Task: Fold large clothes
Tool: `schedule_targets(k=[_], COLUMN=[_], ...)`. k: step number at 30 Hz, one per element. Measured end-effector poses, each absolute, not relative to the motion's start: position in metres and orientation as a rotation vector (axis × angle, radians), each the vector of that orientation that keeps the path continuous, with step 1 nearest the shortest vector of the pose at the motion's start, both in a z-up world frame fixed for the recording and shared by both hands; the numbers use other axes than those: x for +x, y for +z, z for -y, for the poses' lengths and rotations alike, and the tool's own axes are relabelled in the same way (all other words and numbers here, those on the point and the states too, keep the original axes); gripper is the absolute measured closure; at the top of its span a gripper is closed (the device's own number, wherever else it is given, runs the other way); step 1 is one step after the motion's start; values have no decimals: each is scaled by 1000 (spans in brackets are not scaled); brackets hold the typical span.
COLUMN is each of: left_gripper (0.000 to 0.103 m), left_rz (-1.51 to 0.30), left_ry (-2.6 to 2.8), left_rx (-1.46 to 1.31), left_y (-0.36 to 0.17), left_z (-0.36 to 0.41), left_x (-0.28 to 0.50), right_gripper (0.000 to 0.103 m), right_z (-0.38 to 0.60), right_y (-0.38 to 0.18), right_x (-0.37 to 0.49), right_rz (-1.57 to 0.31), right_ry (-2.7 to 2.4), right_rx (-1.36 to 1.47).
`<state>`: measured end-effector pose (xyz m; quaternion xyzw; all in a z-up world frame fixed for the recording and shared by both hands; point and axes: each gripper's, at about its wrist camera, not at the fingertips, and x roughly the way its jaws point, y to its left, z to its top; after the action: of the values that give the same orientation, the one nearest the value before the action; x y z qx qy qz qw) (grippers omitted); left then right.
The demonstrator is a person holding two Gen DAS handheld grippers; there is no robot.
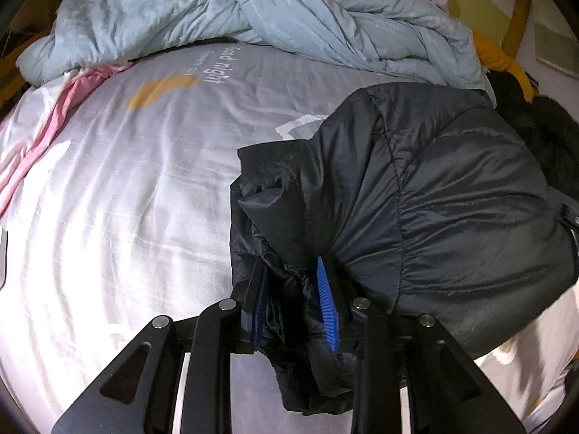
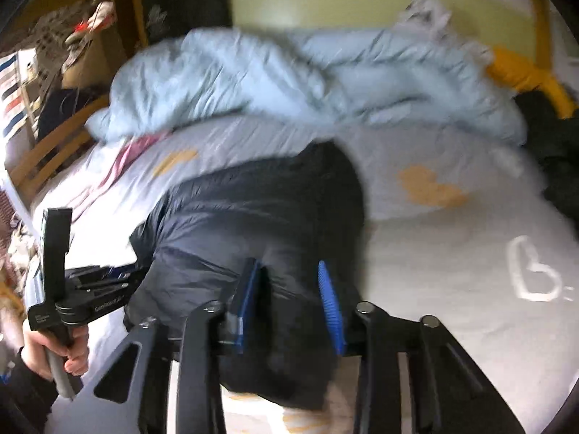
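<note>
1. Black, shiny and puffy, one padded jacket lies bunched on the grey bed sheet, toward the right side of the bed in the left camera's view.
2. Left gripper: its two blue-padded fingers are clamped on a gathered edge of the jacket, with folds of cloth bulging out between and below them.
3. Right gripper: its fingers sit either side of another dark fold of the same jacket and seem to pinch it, though this view is smeared by motion, so the firmness of the hold is unclear.
4. One bare hand shows at the lower left of the right camera's view, gripping the handle of the left gripper.
5. Risk: the slick fabric could slip from the pads if the two grips pull apart quickly, because each holds only a thick wad and not a flat edge.
6. Risk: trapped air and padding may make any fold spring open, leaving a lump instead of a neat shape.
7. Risk: the jacket could drag into the pale blue duvet heaped at the head of the bed.
8. Count: one jacket, two grippers, one duvet, one pink cloth by the left edge, one yellow item and one dark pile at the far right.
</note>
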<state>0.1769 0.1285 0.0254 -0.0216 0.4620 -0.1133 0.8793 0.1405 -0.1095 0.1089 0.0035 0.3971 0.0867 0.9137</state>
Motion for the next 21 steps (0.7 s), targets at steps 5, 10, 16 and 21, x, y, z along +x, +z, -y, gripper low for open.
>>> schedule_targets(k=[5,10,16,21], left_gripper=[74,65,60,70], left_rz=[-974,-989,-986,-829], left_ry=[-237,-238,-222,-226], left_rx=[-37,-49,-94,-213], left_y=[20,15,15,56], left_z=[-124,-124,-130,-149], left_x=[180,185,185,165], right_gripper=[67,67,67,67], right_z=[100,114,108,119], right_y=[76,48,34,42], right_x=[161,170,171,167], right_rz=[-991,-1039,-1009,-1000], right_ry=[182,191,128,149], right_rx=[-101,-26,-62,-11])
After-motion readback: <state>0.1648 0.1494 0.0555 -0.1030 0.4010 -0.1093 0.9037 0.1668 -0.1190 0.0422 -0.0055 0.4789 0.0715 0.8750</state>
